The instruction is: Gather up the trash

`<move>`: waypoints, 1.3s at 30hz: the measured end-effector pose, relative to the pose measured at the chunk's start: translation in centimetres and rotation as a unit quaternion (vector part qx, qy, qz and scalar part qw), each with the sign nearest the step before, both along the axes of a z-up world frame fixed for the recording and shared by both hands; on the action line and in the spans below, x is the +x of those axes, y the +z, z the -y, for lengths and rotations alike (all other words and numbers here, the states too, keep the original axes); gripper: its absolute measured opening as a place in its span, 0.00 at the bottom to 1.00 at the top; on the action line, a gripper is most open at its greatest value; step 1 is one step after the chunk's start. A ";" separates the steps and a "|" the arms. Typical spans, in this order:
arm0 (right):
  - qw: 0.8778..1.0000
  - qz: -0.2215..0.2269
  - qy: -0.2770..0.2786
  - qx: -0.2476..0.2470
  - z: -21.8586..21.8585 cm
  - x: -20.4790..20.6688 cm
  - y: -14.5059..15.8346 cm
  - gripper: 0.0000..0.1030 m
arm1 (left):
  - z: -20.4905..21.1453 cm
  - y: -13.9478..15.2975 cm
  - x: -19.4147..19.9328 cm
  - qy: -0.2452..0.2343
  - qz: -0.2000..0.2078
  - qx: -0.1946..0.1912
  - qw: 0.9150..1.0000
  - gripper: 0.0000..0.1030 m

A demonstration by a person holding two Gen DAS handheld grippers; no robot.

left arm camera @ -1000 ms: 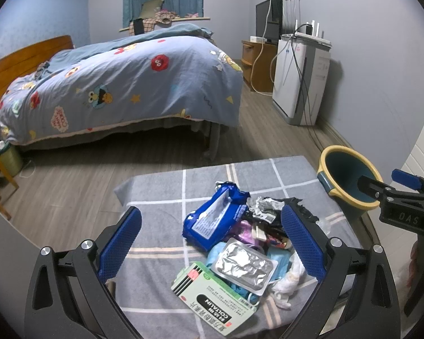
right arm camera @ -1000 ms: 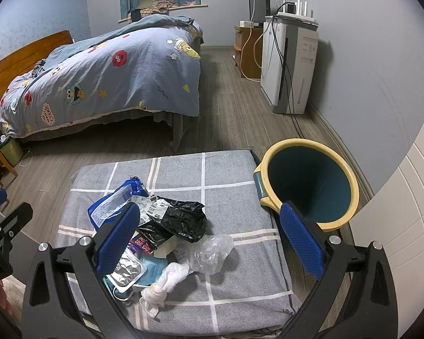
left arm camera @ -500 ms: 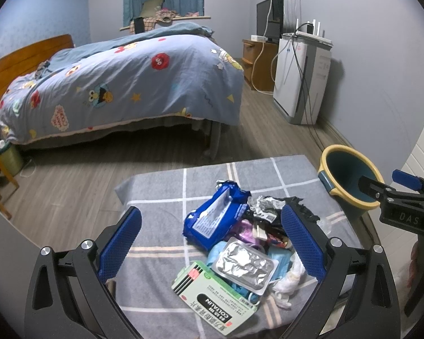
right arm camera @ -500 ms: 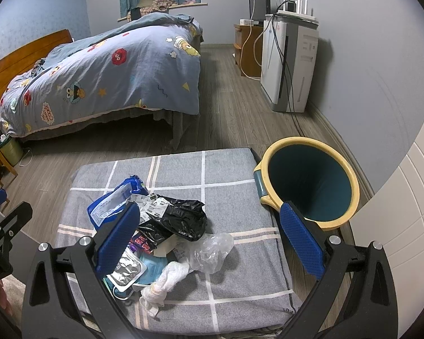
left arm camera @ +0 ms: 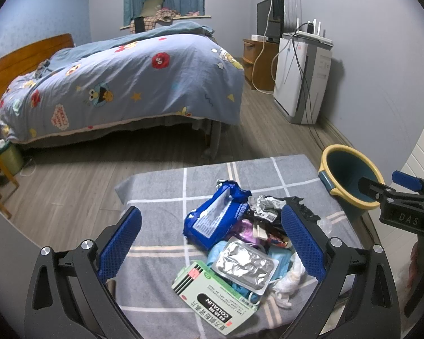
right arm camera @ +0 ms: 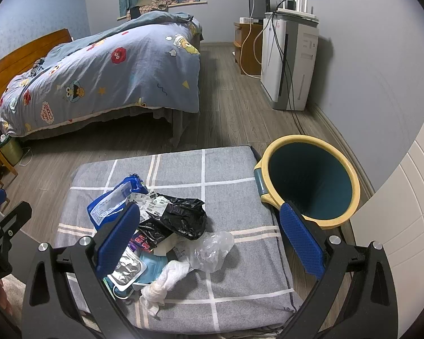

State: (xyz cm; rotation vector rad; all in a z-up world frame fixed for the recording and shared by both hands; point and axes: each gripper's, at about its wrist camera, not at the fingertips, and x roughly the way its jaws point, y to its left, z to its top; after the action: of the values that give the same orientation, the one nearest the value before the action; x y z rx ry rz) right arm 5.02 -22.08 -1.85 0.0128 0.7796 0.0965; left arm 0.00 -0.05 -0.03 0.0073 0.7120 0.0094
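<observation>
Hovering above the litter, the left tool (left arm camera: 210,250) has its jaws spread wide and grips nothing; the right tool (right arm camera: 209,238) is likewise wide open and empty, held above the right side of the heap with one finger near the bin (right arm camera: 308,182). The trash lies in a loose pile on a grey checked cushion (right arm camera: 229,169), which serves as the surface here; the bin stands just beside the cushion's right edge and looks empty as far as its dark inside shows.

Everything in the pile should be light, though each piece will likely handle differently. The green and white box (left arm camera: 214,302) is flat and fairly stiff; a pinch across its thin edge should hold. The foil pack (left arm camera: 244,262) lies partly on top of the box; it is probably smooth and slippery, so its raised rim is the better place to bite. The blue wrapper (left arm camera: 212,220) is soft and will crumple; grab it at a bunched fold. The black bag (right arm camera: 181,217) and the clear plastic (right arm camera: 212,250) are flimsy film that may slide from the pads unless gathered first. The white tissue (right arm camera: 166,281) is soft and compressible, nearest the front edge, and seems the easiest first pick; take its thick knotted middle.
</observation>
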 end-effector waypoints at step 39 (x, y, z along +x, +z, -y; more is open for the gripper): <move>0.997 -0.070 0.014 0.011 -0.5 3.8 -3.0 0.95 | -1.7 -0.2 4.6 0.004 -0.016 -0.038 0.999 0.95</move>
State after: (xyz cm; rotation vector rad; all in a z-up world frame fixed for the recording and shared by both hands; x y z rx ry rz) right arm 8.78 -21.58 -4.82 0.0299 0.9198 0.1309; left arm 4.57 1.62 -0.25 -0.0679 0.7443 -0.0097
